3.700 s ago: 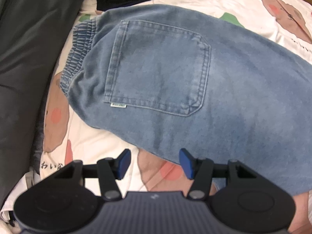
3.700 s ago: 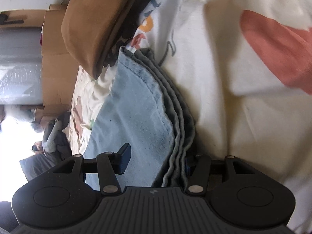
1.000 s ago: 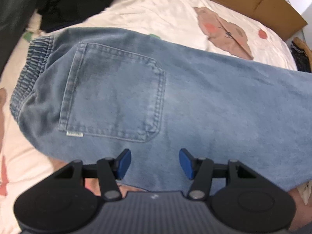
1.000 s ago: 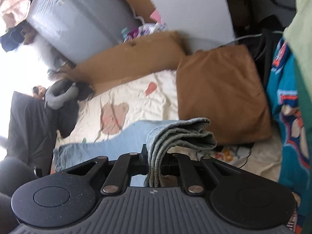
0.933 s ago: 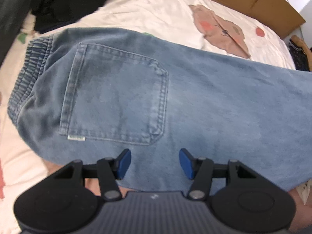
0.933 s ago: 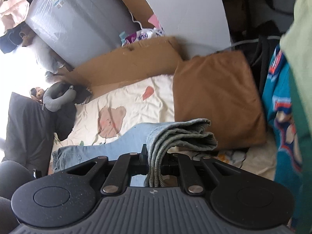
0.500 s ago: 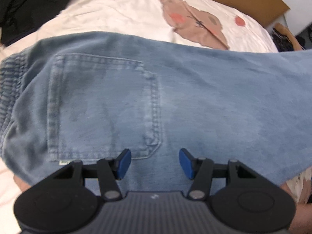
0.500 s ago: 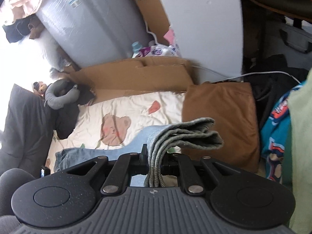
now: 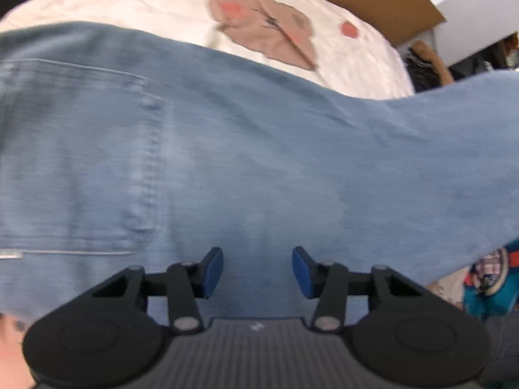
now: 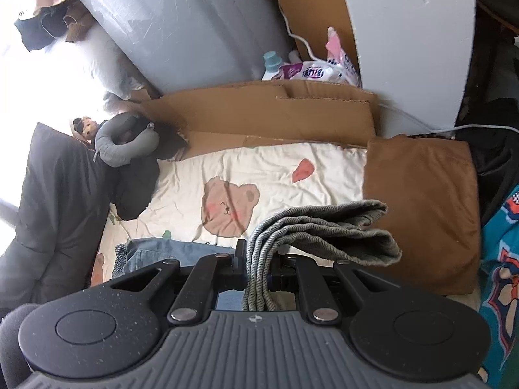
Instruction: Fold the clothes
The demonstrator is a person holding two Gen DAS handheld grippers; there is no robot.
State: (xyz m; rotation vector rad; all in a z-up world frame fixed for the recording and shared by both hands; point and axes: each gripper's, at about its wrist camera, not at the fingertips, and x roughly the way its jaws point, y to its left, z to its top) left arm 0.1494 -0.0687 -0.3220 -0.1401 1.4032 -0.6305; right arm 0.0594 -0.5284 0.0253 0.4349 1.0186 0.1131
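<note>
A pair of light blue jeans lies across a cream bedsheet printed with bears, back pocket at the left. My left gripper hovers just over the denim below the pocket's right side; its jaws are closing, and the blue pads press on nothing. The right leg end rises off the bed toward the right. My right gripper is shut on the bunched hems of the jeans, held high above the bed. The waistband shows far below it.
A brown cushion sits at the bed's right end, with a teal printed garment beside it. Cardboard lines the far side of the bed. A dark grey blanket and a grey neck pillow lie at the left.
My left gripper slid right along the jeans, past the pocket, dipped closer, and its jaws narrowed. My right gripper lifted the hems higher, so more of the room shows.
</note>
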